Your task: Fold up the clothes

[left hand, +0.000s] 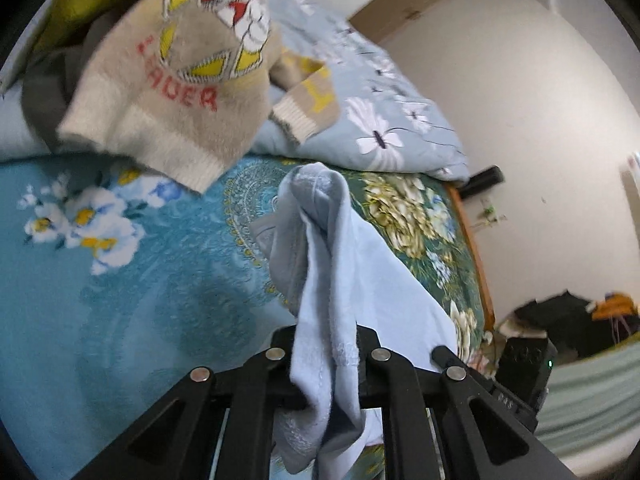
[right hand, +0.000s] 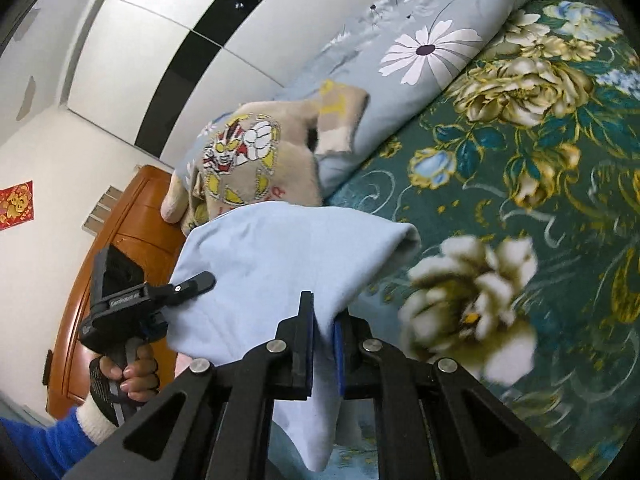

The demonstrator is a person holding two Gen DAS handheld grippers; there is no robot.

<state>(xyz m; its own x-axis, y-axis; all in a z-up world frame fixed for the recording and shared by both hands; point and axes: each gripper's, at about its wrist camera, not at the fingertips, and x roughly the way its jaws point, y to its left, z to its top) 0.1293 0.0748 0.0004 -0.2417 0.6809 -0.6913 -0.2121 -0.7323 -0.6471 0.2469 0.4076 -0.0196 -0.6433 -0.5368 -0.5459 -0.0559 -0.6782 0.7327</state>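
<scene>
Bedspread (right hand: 520, 168): big teal floral cover, that's my work surface, and the only place I see for the fold to end up.
Quilt (right hand: 420, 52): pale blue daisy-print one, bunched along the far side of the bed, well clear of what I'm holding.
Sweater (left hand: 172, 80): beige knit with a cartoon print, draped partly over the quilt; not part of this step as far as I can judge.
Light blue garment (right hand: 280, 256): the thing I'm working on, hanging in the air above the bedspread, strung between my two grippers and sagging in the middle.
Which way it points: long axis runs gripper to gripper, roughly across the bed; loose cloth hangs below each grip. From the left wrist view it's bunched into a rope-like twist (left hand: 320, 240), so I honestly can't tell which end is collar or hem.
Left gripper (left hand: 326, 354): clamped on the garment, cloth pinched between the jaws with a tail hanging below.
Right gripper (right hand: 324, 344): also closed on the garment, blue pads squeezing an edge.
My hand (right hand: 136, 376): wrapped round the left gripper's handle, seen from the right wrist camera.
Doing this step well, imo: pull the two grips apart so the twist drops out, keep both at the same height, then lay it flat on the open teal patch, not on the sweater.
</scene>
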